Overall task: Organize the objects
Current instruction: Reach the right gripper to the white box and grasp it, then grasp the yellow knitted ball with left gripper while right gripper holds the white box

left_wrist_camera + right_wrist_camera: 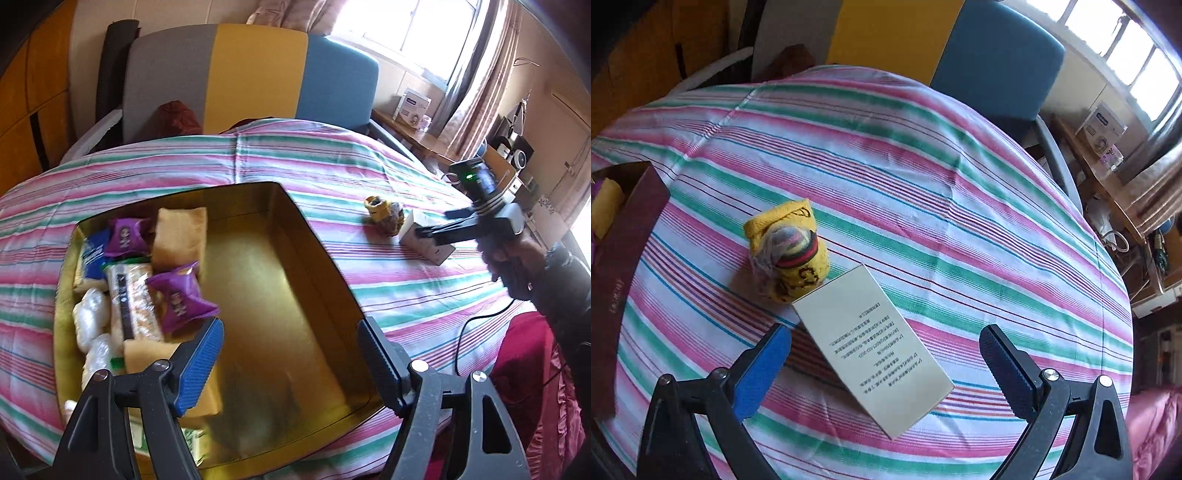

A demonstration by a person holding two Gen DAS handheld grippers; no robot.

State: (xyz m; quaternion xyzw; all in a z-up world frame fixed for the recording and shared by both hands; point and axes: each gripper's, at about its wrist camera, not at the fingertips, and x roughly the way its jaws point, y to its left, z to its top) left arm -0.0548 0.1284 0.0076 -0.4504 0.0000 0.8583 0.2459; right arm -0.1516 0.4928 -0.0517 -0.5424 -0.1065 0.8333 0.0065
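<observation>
A gold-lined open box sits on the striped table; its left half holds several snack packets, among them a purple one and a yellow one. My left gripper hangs open over the box's bare right half, with nothing between its fingers. To the right, a cream carton printed with text lies flat beside a yellow rolled cloth bundle. My right gripper is open just above the carton, its fingers on either side and apart from it. In the left wrist view the right gripper hovers over the carton.
The striped tablecloth covers a round table. A grey, yellow and blue chair stands behind it. The box's dark red outer wall is left of the bundle. Red fabric and a black cable lie at the table's right edge.
</observation>
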